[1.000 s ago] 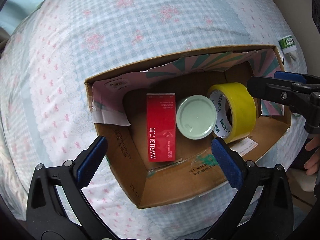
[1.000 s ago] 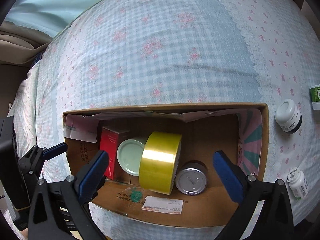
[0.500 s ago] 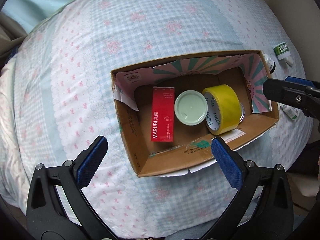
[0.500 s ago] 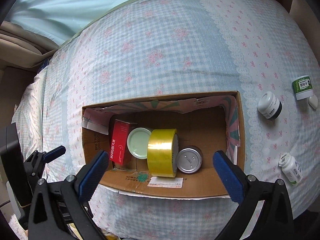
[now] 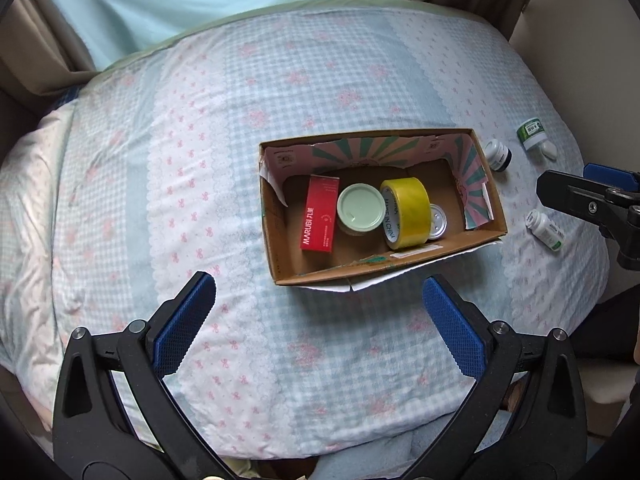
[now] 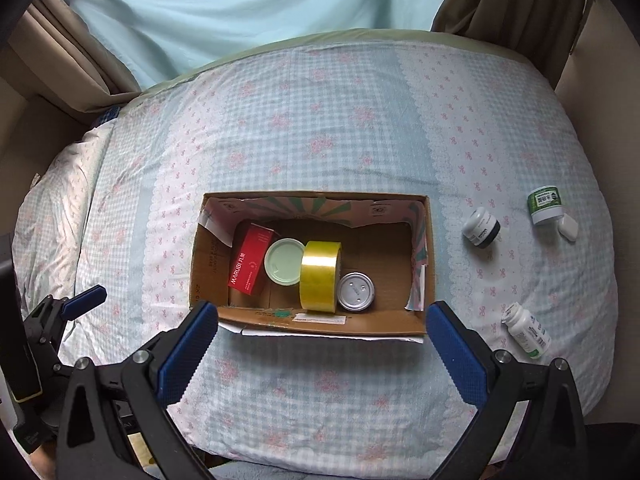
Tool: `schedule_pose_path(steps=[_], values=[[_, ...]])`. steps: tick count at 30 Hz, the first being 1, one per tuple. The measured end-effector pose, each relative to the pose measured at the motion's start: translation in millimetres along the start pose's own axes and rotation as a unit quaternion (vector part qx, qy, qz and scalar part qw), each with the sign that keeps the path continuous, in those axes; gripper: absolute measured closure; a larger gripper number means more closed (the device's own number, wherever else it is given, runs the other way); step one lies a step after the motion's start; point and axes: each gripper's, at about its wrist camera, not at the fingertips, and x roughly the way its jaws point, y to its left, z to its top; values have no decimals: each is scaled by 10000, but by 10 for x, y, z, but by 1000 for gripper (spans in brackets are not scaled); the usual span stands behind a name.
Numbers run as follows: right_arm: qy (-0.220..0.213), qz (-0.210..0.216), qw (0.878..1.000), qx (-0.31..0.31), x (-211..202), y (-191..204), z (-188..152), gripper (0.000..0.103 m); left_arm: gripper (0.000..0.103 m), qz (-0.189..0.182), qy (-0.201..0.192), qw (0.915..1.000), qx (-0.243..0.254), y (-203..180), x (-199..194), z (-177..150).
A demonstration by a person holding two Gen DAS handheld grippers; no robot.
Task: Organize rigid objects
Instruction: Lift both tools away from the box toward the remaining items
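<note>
Both your left gripper (image 5: 318, 294) and right gripper (image 6: 322, 322) hang spread and empty; that light, stiff, slippery white bottle (image 6: 526, 331) looks best pinched mid-body.

Four items in box (image 6: 428, 264), three bottles (image 6: 482, 227) right of it

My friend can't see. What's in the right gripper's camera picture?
A cardboard box sits on a checked bedspread, holding a red carton, a green-lidded jar, yellow tape and a silver can. Three bottles lie outside to its right, and the right gripper hangs open, empty.
</note>
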Motion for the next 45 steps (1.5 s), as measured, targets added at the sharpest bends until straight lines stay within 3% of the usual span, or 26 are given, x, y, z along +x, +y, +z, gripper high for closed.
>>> schedule_pose_path(steps=[5,16,22,27,34,42,45], values=[[-398,-347,9984,220,-420,-225,-199,0,0,-84,-340,9992,204,-204,-298,-142],[-880,-814,9884,934,-1097,-1119,-642,0,0,-491,-889,9929,614,-1111,-733,-212],[-1057,-885,9864,892,-1299,-1693,-710,0,0,-339,-1033,9909,799,-1756,-788,-96],[-1119,-684,9895,608,-1282,-2284,-551,0,0,-91,-1190,9919,438,-2287,-717,59],[-932,-676,9932,-171,-1037,-3027,-241,0,0,191,-976,9950,-107,-2942,-401,321],[-490,-376,9979,-180,-665,-3605,-1,0,0,289,-795,9956,-404,-3220,-57,502],[-415,-295,9985,-174,-509,-3711,47,0,0,137,-788,9958,-457,-3283,115,520]])
